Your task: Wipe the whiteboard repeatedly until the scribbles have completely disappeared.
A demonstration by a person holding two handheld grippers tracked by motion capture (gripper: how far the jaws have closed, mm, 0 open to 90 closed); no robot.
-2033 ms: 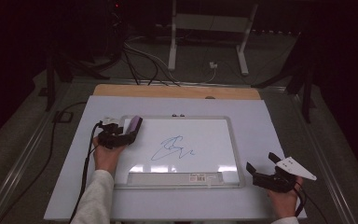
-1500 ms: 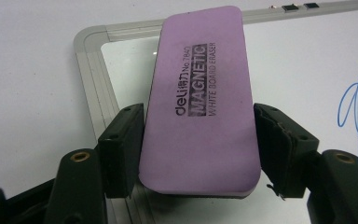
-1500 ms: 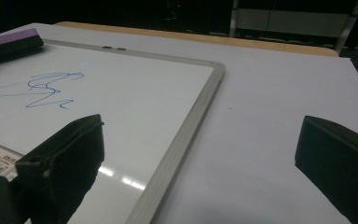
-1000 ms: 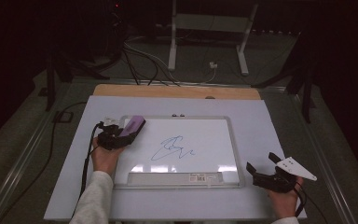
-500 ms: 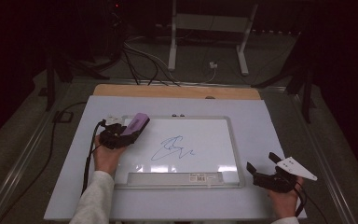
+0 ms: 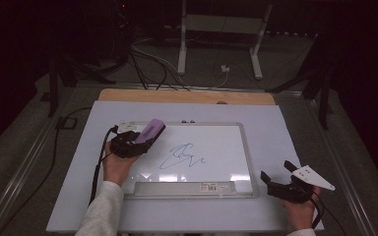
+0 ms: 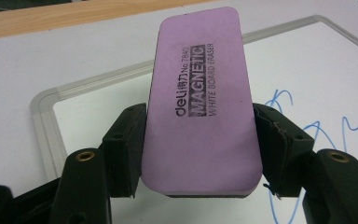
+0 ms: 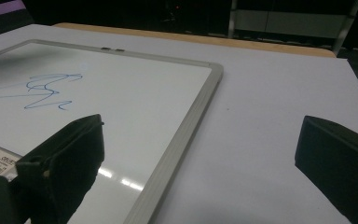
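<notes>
Over the whiteboard's (image 6: 236, 129) top-left corner the left hand-held gripper (image 6: 134, 142) is clamped on a purple eraser (image 7: 200, 98), while the right hand-held gripper (image 6: 279, 181) sits spread wide on the counter (image 6: 285, 123).

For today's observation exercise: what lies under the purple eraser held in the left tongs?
Beneath the magnetic whiteboard eraser, gripped by the left tongs, lies the whiteboard near its corner. The blue scribble sits beside it. The eraser hides the board directly below it.

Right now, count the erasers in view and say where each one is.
1. The eraser is clamped between the left gripper's fingers, over the whiteboard's left edge. None elsewhere on the table.
</notes>
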